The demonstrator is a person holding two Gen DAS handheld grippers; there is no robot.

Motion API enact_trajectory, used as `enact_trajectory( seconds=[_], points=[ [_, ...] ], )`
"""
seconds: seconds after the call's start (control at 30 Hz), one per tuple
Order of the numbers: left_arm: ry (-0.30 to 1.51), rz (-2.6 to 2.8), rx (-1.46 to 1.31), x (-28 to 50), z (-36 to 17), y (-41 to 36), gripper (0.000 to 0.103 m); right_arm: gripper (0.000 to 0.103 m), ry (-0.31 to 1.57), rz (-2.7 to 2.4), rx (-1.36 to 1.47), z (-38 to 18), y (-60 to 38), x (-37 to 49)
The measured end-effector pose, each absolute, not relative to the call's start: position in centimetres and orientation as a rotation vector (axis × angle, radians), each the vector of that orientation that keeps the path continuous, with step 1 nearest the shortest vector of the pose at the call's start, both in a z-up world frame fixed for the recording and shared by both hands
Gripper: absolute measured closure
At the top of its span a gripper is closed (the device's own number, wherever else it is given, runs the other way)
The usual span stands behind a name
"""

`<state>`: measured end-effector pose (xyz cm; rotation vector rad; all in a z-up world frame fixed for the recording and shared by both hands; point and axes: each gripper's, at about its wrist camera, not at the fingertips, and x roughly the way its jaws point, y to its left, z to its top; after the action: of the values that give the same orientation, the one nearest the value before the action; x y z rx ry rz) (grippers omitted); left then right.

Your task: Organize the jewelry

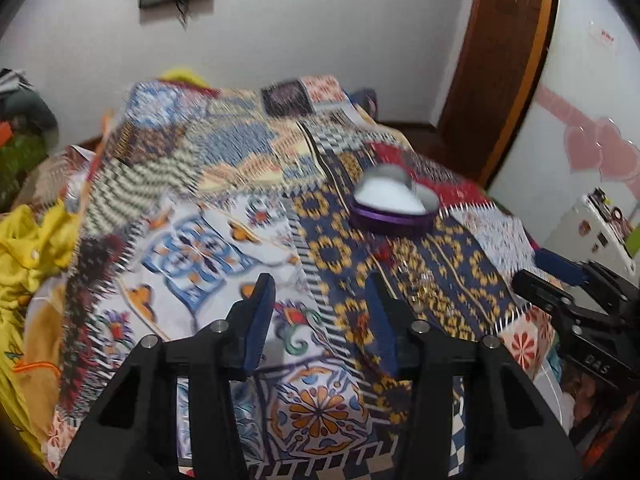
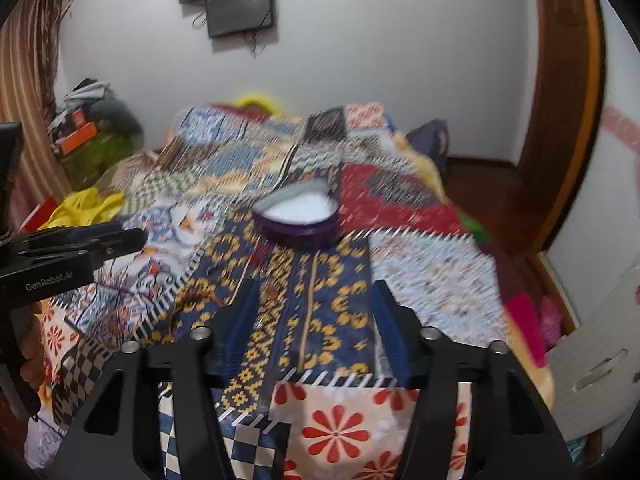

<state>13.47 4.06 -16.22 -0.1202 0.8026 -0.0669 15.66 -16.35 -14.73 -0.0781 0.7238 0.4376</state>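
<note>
A purple heart-shaped jewelry box (image 1: 390, 208) with a white lining sits open on the patchwork bedspread (image 1: 224, 216); it also shows in the right wrist view (image 2: 298, 218). Small gold and red jewelry pieces (image 1: 412, 280) lie on the blue-and-yellow patch in front of the box, blurred; they also show in the right wrist view (image 2: 272, 286). My left gripper (image 1: 320, 300) is open and empty, short of the box and left of the jewelry. My right gripper (image 2: 316, 308) is open and empty, just behind the jewelry. Each gripper shows in the other's view, the right one (image 1: 560, 284) and the left one (image 2: 92, 240).
The bedspread (image 2: 420, 264) covers a bed against a white wall. Yellow cloth (image 1: 24, 248) and clutter lie at the left. A wooden door frame (image 1: 516, 60) and a white appliance (image 1: 592, 228) stand at the right.
</note>
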Motion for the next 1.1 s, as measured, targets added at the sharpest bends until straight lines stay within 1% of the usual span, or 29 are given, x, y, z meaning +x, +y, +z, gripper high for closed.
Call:
enact_trajectory(
  seconds=[0.13, 0.2, 0.43, 0.5, 0.6, 0.67, 0.7, 0.73, 0.8, 0.83, 1.1],
  points=[
    [0.866, -0.129, -0.123, 14.2, -17.7, 3.4, 0.068, 0.065, 0.77, 0.489, -0.081, -16.1, -15.5, 16.2],
    [0.887, -0.148, -0.113, 14.4, -18.3, 3.0, 0.074, 0.068, 0.793, 0.516, -0.089, -16.7, -14.9, 16.4],
    [0.944, -0.207, -0.07, 15.0, -20.0, 1.7, 0.078, 0.077, 0.849, 0.577, -0.115, -18.3, -13.5, 16.9],
    [0.962, -0.214, -0.066, 15.2, -20.6, 1.6, 0.081, 0.08, 0.865, 0.587, -0.121, -18.8, -13.2, 17.1],
    [0.968, -0.217, -0.07, 15.2, -21.1, 1.5, 0.081, 0.084, 0.879, 0.601, -0.122, -19.3, -12.9, 17.4],
    [0.967, -0.22, -0.076, 15.2, -21.2, 1.6, 0.082, 0.091, 0.879, 0.605, -0.128, -19.4, -12.7, 17.4],
    [0.967, -0.222, -0.082, 15.2, -21.3, 1.5, 0.083, 0.093, 0.879, 0.608, -0.135, -19.4, -12.6, 17.4],
    [0.968, -0.224, -0.083, 15.2, -21.3, 1.5, 0.084, 0.093, 0.879, 0.609, -0.142, -19.5, -12.5, 17.4],
    [0.969, -0.219, -0.074, 15.2, -21.5, 1.4, 0.096, 0.093, 0.876, 0.606, -0.153, -19.5, -12.4, 17.4],
    [0.97, -0.22, -0.072, 15.2, -21.5, 1.3, 0.098, 0.093, 0.874, 0.605, -0.154, -19.5, -12.4, 17.4],
    [0.949, -0.22, -0.074, 14.7, -20.8, 1.1, 0.099, 0.093, 0.849, 0.582, -0.13, -18.2, -13.2, 17.1]
  ],
)
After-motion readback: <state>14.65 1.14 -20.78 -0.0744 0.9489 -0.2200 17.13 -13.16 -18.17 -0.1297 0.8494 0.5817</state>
